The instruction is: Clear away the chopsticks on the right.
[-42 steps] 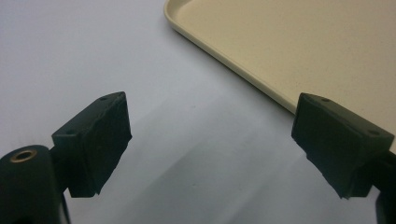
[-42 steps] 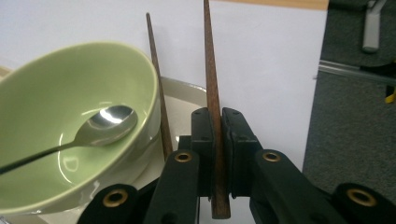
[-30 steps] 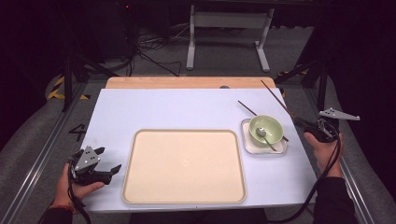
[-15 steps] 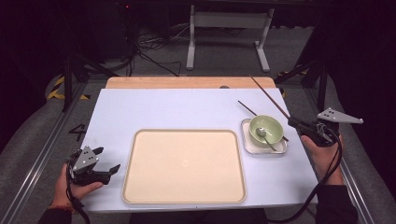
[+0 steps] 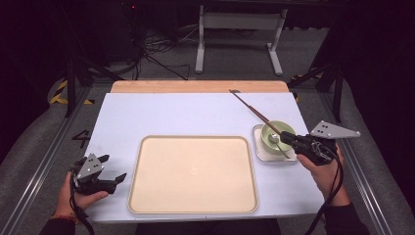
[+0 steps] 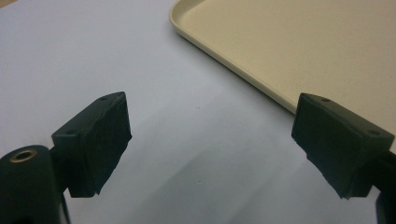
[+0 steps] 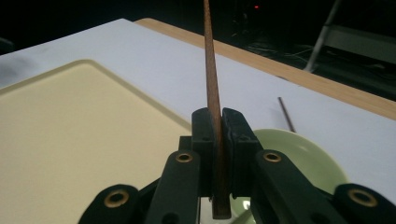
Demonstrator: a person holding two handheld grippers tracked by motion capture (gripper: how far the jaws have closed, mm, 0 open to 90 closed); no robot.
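right gripper (image 7: 215,126): clamped on chopstick (image 7: 211,84), above green bowl (image 5: 278,133)
left gripper (image 6: 210,144): jaws wide, nothing between, at 9 o'clock of tray (image 5: 147,196)

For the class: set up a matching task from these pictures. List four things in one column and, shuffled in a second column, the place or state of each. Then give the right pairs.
Things
1. right gripper
2. left gripper
3. green bowl
4. beige tray

Places or states
A. in the middle of the white table, nothing on it
B. jaws wide apart, nothing between them
C. on a small square plate at the tray's right
D. jaws clamped on a brown chopstick

Pairs: 1-D, 2-B, 3-C, 4-A
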